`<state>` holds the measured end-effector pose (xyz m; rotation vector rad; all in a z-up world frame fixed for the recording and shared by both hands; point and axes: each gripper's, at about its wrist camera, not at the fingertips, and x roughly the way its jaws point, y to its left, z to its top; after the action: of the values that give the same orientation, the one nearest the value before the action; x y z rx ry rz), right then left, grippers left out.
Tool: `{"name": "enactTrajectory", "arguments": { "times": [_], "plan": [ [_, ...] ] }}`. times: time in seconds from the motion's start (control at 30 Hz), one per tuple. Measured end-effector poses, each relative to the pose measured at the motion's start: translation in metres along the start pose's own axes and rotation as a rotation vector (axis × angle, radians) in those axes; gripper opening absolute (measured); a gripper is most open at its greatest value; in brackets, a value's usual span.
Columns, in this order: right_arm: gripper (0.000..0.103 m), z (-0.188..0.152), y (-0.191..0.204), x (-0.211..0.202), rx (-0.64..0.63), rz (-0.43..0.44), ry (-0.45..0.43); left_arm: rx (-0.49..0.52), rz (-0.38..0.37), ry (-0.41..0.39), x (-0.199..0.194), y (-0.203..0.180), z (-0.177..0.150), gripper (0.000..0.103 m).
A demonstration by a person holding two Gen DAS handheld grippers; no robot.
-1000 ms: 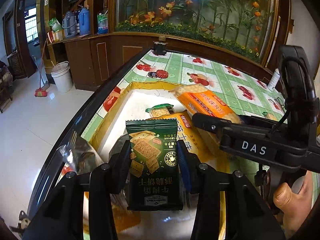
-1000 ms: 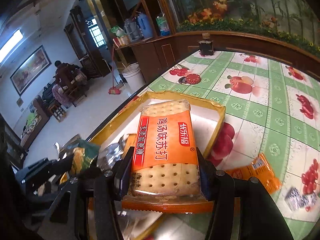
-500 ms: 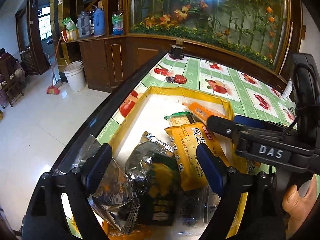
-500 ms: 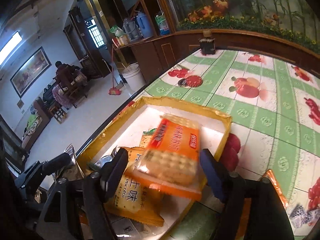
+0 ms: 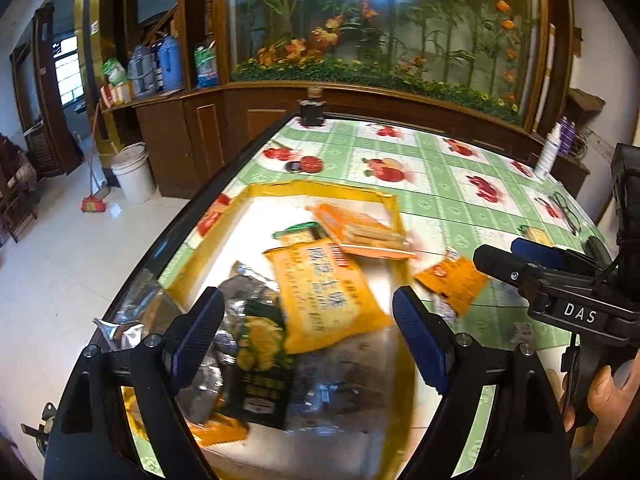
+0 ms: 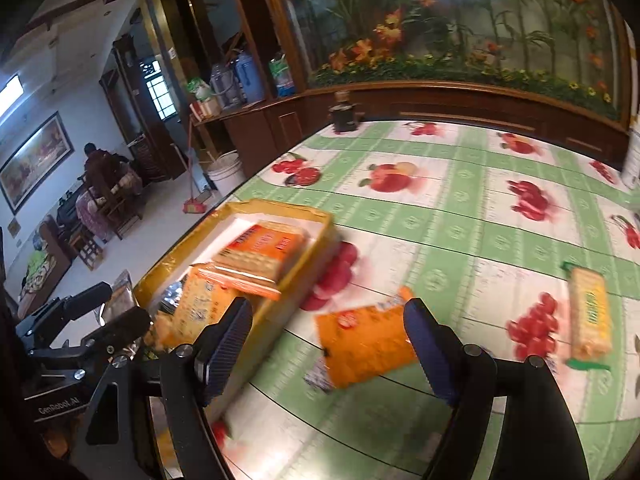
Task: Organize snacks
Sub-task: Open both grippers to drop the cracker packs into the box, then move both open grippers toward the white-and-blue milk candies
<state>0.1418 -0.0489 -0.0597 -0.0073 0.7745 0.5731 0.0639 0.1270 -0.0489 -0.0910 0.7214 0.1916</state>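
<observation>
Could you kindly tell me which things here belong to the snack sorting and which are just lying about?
Job:
yellow-rimmed tray
orange cracker pack
yellow biscuit bag
dark green cracker packet
flat orange sachet
green-ended cracker sleeve

Lying about:
small dark jar
white plastic bucket
red broom

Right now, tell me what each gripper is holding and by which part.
Nothing is held. The left gripper is open above the snacks in the yellow tray; the right gripper is open over an orange packet on the table.
</observation>
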Motion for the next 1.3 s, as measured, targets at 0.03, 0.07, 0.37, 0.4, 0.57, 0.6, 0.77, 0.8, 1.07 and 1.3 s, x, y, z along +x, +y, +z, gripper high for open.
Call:
{"name": "enactTrajectory", "arguments": {
  "times": [0.03, 0.07, 0.37, 0.4, 0.57, 0.6, 0.77, 0.8, 1.07, 1.3],
  "plan": [
    [0.08, -0.004, -0.007, -0.006, 0.012, -0.011, -0.004, 0.013, -0.007, 0.0, -0.002, -0.007, 0.0, 0.087],
    [0.08, -0.008, -0.017, -0.013, 0.034, -0.021, -0.011, 0.022, -0.014, 0.003, -0.002, -0.014, 0.001, 0.087],
    [0.082, -0.05, -0.096, -0.064, 0.167, -0.113, -0.035, 0.11, -0.08, 0.04, -0.002, -0.069, -0.008, 0.087],
    [0.082, -0.053, -0.103, -0.066, 0.174, -0.119, -0.035, 0.121, -0.084, 0.039, -0.002, -0.074, -0.009, 0.087],
    [0.082, -0.066, -0.128, -0.079, 0.209, -0.149, -0.036, 0.185, -0.089, 0.053, 0.002, -0.101, -0.012, 0.087],
    [0.082, -0.067, -0.131, -0.08, 0.214, -0.148, -0.035, 0.196, -0.095, 0.062, 0.004, -0.106, -0.013, 0.087],
    [0.082, -0.07, -0.131, -0.081, 0.196, -0.125, -0.033, 0.248, -0.174, 0.097, 0.01, -0.128, -0.022, 0.087],
    [0.082, -0.07, -0.129, -0.08, 0.185, -0.112, -0.031, 0.258, -0.195, 0.107, 0.012, -0.132, -0.025, 0.087],
    [0.081, -0.064, -0.108, -0.054, 0.083, -0.022, 0.019, 0.222, -0.184, 0.162, 0.041, -0.124, -0.036, 0.087],
    [0.077, -0.051, -0.108, -0.03, 0.081, -0.031, 0.054, 0.258, -0.177, 0.148, 0.052, -0.122, -0.033, 0.086]
  ]
}}
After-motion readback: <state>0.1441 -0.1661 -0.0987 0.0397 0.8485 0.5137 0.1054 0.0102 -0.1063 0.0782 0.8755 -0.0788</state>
